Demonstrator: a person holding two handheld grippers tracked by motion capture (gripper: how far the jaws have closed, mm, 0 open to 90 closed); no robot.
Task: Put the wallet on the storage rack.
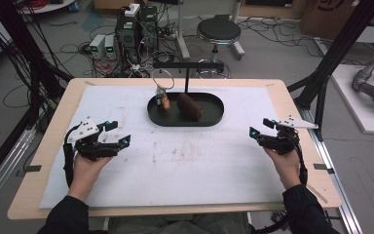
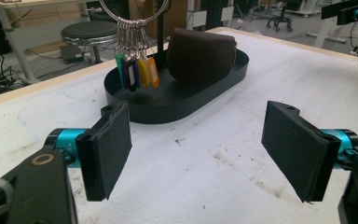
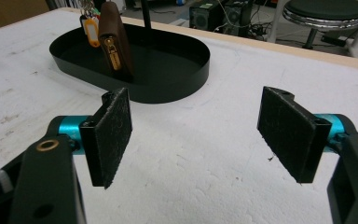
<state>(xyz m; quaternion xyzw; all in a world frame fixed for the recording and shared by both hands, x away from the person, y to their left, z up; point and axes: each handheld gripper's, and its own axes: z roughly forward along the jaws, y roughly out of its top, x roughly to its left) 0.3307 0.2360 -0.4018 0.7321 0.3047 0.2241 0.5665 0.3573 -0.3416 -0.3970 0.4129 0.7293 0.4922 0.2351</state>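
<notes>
A black oval tray (image 1: 209, 118) sits at the back middle of the white mat, with a black stand post (image 1: 186, 78) rising from it. A metal ring of coloured key tags (image 1: 162, 95) hangs at the stand's left. Beside it a brown zip pouch (image 1: 190, 106) stands in the tray. My left gripper (image 1: 118, 132) hovers over the mat's left side, jaws wide apart and empty. My right gripper (image 1: 261, 127) hovers at the mat's right, also open and empty. The tray (image 2: 135, 105), key tags (image 2: 137, 70) and pouch (image 2: 200, 55) lie ahead in the left gripper view; tray (image 3: 186, 81) and pouch (image 3: 114, 42) in the right.
The white mat (image 1: 185, 161) covers a wooden table (image 1: 34, 195). Behind the table stand a black stool (image 1: 218, 31), computer boxes (image 1: 136, 29) and many floor cables. Black frame posts (image 1: 331, 58) flank the table.
</notes>
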